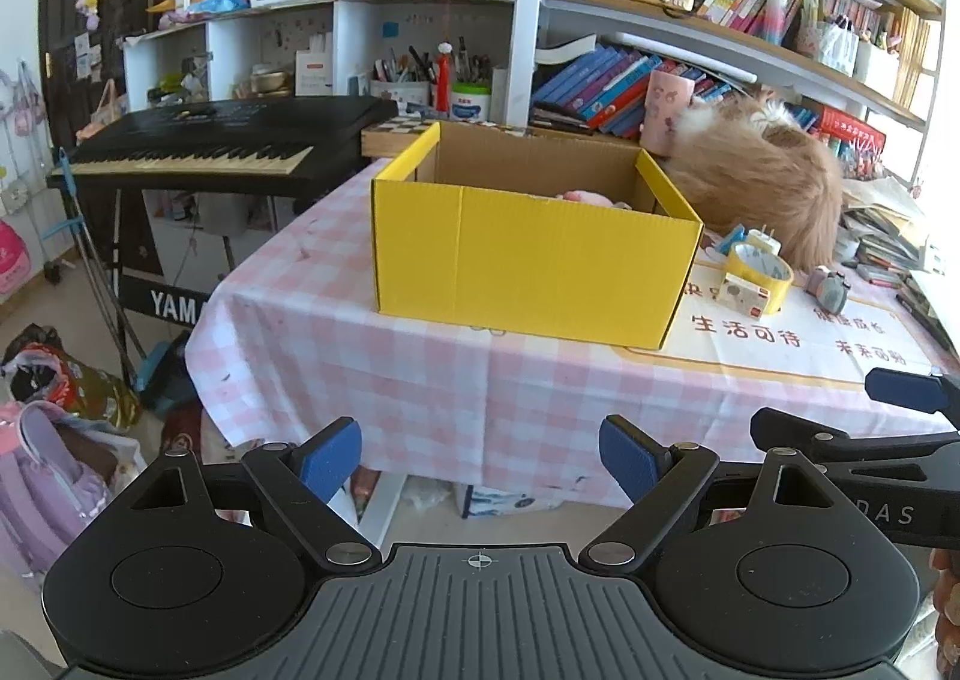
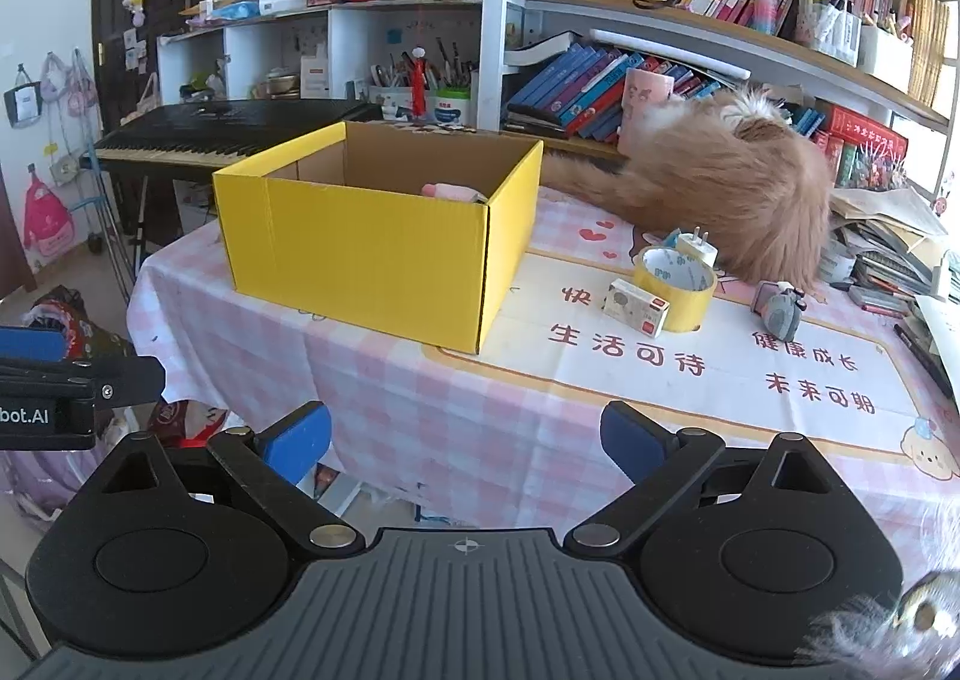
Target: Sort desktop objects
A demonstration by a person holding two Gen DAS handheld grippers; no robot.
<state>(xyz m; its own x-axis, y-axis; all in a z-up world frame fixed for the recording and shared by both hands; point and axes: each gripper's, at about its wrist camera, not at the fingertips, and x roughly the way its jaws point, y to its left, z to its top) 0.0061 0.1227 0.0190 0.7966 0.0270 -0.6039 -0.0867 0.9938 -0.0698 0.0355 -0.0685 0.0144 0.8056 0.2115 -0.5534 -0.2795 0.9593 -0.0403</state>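
- Box: yellow outside, plain brown card inside.
- Item in box: pink.
- Worktop cloth: pink-and-white check; white panel with orange characters and a yellow border towards the right edge.
- Tape roll: yellow.
- Small carton touching the roll: white, red corner.
- Furry mass at far edge: tan.
- Tongs pads: blue on black arms.
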